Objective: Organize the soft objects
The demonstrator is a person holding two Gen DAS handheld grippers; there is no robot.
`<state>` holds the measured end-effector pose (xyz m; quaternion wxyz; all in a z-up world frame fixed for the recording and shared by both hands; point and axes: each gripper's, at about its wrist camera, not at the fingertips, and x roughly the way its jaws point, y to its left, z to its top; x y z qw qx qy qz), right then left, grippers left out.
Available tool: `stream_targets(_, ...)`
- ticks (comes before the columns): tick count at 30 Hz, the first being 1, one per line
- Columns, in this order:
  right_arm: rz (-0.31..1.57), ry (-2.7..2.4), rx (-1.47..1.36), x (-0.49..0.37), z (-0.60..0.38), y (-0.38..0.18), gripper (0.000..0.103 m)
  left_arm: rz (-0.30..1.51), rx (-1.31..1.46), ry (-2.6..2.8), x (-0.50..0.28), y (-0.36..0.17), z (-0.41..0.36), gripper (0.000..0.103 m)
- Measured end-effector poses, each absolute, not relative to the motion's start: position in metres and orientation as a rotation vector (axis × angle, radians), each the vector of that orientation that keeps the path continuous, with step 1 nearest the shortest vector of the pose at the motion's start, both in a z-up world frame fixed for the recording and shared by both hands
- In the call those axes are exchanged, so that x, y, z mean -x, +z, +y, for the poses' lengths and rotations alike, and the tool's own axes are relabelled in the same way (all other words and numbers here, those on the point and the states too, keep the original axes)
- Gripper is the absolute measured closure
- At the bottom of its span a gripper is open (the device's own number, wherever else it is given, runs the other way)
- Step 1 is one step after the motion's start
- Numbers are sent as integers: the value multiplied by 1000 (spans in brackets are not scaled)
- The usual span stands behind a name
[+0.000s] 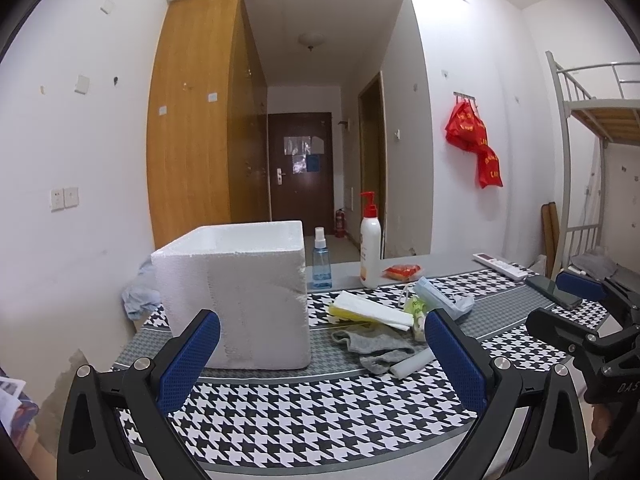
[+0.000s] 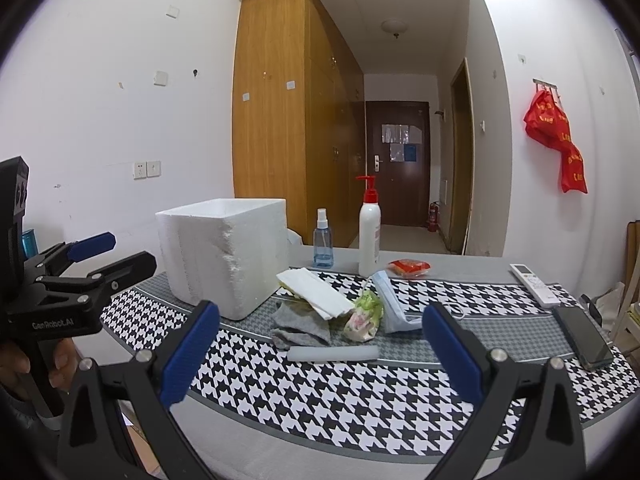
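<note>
Grippers are both hovering over the houndstooth-clothed counter point(image 2: 360, 396): your left gripper point(image 1: 322, 354) and right gripper point(image 2: 320, 342) are each spreading their blue-padded fingers wide, gripping nothing. Soft things are lying heaped just right of the white foam box point(image 1: 236, 292): a grey sock point(image 2: 300, 326), a folded white tissue pack point(image 2: 316, 290), a floral cloth pouch point(image 2: 362, 318), a blue face mask point(image 2: 390, 300) and a white foam roll point(image 2: 332, 353) nearest you
</note>
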<state>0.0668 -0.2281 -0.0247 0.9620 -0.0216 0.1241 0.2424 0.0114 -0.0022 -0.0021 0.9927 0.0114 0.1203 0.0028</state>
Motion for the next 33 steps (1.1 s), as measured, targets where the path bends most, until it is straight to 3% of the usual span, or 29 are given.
stream_targets(33, 391, 449, 38, -135, -250, -30, 0, 421, -25, -119, -92, -10, -35, 1)
